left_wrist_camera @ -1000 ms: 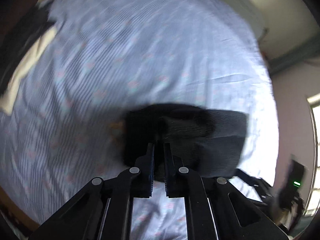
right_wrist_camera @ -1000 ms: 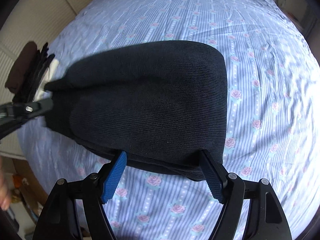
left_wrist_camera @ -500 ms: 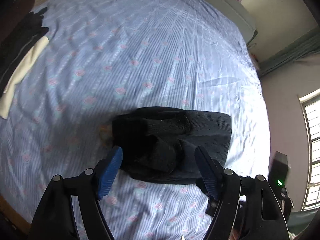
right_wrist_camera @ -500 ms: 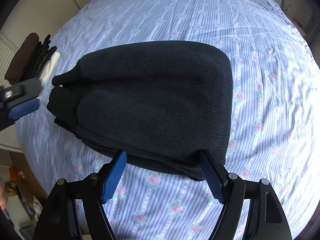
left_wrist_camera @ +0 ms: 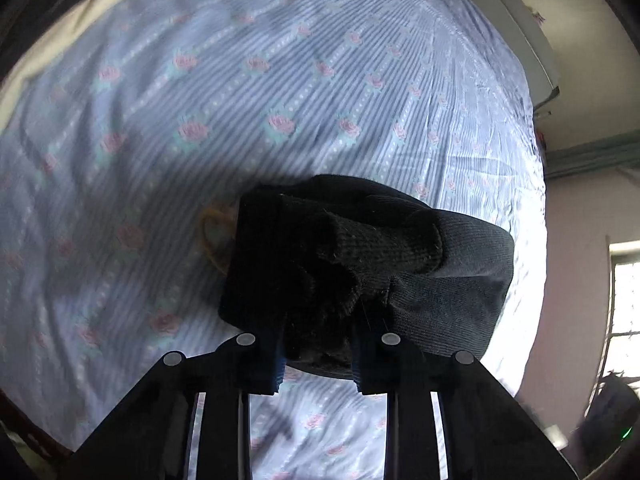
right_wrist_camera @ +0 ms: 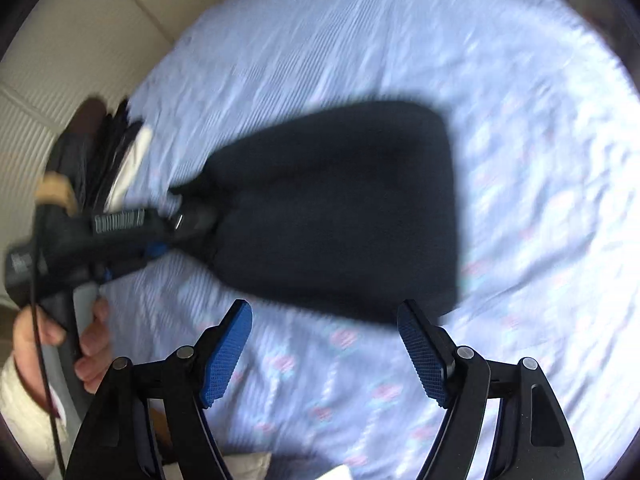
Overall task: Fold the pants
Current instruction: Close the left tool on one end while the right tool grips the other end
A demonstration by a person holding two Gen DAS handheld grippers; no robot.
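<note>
The folded black pants (left_wrist_camera: 360, 264) lie on the blue rose-print bed sheet (left_wrist_camera: 240, 100). My left gripper (left_wrist_camera: 318, 360) has its fingers on either side of the thick near edge of the pants, with cloth bunched between them. In the right wrist view the pants (right_wrist_camera: 344, 208) form a dark folded bundle, and the left gripper (right_wrist_camera: 172, 236) grips their left end. My right gripper (right_wrist_camera: 324, 344) is open and empty, just short of the near edge of the pants.
A stack of dark and cream clothes (right_wrist_camera: 120, 160) lies at the bed's left edge, by the beige headboard (right_wrist_camera: 80, 40). An orange loop (left_wrist_camera: 214, 240) lies beside the pants. A wall and window (left_wrist_camera: 624, 300) are at the right.
My left gripper was open half a second ago; it has now closed around the near edge of the pants. My right gripper has pulled back from the pants, staying open.
</note>
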